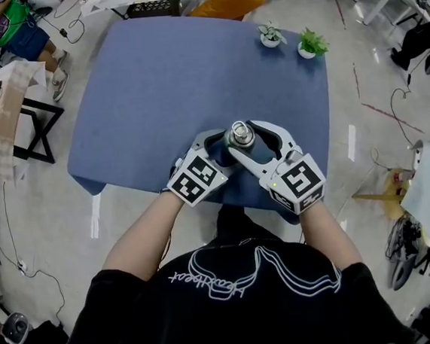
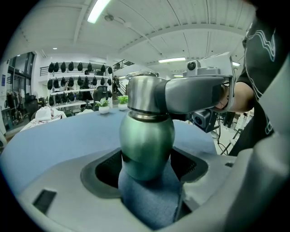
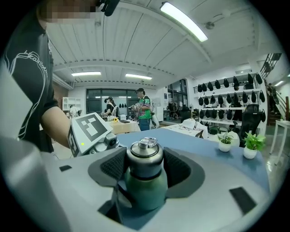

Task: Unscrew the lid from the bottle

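Note:
A green metal bottle (image 2: 146, 145) with a steel lid (image 1: 239, 135) stands near the front edge of the blue table (image 1: 168, 81). My left gripper (image 2: 147, 167) is shut on the bottle's round body, low down, with both pads against it. My right gripper (image 3: 145, 168) is shut on the lid (image 3: 144, 156), with a dark pad on each side of it. In the left gripper view a right gripper finger (image 2: 195, 93) lies across the lid (image 2: 144, 93). In the head view the left gripper (image 1: 222, 150) and right gripper (image 1: 247, 143) meet at the bottle from the near side.
Two small potted plants (image 1: 270, 35) (image 1: 311, 43) stand at the table's far right corner. A folding stand (image 1: 33, 128) sits on the floor to the left, and cables and clutter lie around the table. A person in green (image 3: 144, 108) stands in the background.

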Demonstrator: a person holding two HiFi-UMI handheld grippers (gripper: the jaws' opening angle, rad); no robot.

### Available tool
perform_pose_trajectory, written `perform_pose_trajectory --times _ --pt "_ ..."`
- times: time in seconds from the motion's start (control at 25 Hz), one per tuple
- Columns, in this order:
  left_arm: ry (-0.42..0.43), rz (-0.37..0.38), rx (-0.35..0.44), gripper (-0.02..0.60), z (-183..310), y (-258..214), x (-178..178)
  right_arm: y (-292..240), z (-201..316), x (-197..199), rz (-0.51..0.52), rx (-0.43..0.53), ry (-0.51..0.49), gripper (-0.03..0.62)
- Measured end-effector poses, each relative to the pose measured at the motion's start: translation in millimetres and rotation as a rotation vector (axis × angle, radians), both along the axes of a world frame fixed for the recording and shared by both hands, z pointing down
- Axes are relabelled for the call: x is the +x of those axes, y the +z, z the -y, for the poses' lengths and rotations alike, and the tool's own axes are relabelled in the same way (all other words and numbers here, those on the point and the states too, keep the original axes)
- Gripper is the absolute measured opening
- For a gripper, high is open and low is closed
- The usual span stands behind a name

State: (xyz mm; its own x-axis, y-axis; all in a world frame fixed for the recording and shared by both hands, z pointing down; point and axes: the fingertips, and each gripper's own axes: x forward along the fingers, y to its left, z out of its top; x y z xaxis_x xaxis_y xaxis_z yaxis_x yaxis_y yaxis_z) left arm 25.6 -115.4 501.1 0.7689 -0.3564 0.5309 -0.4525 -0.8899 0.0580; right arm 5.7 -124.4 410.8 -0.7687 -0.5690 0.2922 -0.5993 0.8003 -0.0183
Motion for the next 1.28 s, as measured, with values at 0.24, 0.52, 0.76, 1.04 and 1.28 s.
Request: perform_pose_trajectory --times 0.24,0.52,0.76,1.04,1.28 --pt "0.073 0.01 0.002 0.327 0.6 0.9 0.4 0.7 0.3 -1.2 -0.02 -0.017 -0.091 0.259" --pt "0.19 0.023 0.002 0.327 0.1 1.0 0.8 2.5 -1.8 -2.1 -0.079 -0.038 -0.253 0.258" --pt "0.292 0.037 -0.003 0.327 -0.8 3.3 0.7 1.8 -3.4 -2.1 -0.097 -0.052 -0.382 0.258" --pt "0.414 0.046 -0.018 0.327 -1.2 5.0 0.7 2.7 -4.1 -2.6 -0.135 -0.076 -0.514 0.258" --pt "0.495 0.061 -0.032 0.327 0.0 6.2 -0.2 3.5 -3.2 -2.8 -0.157 -0.075 -0.586 0.258"
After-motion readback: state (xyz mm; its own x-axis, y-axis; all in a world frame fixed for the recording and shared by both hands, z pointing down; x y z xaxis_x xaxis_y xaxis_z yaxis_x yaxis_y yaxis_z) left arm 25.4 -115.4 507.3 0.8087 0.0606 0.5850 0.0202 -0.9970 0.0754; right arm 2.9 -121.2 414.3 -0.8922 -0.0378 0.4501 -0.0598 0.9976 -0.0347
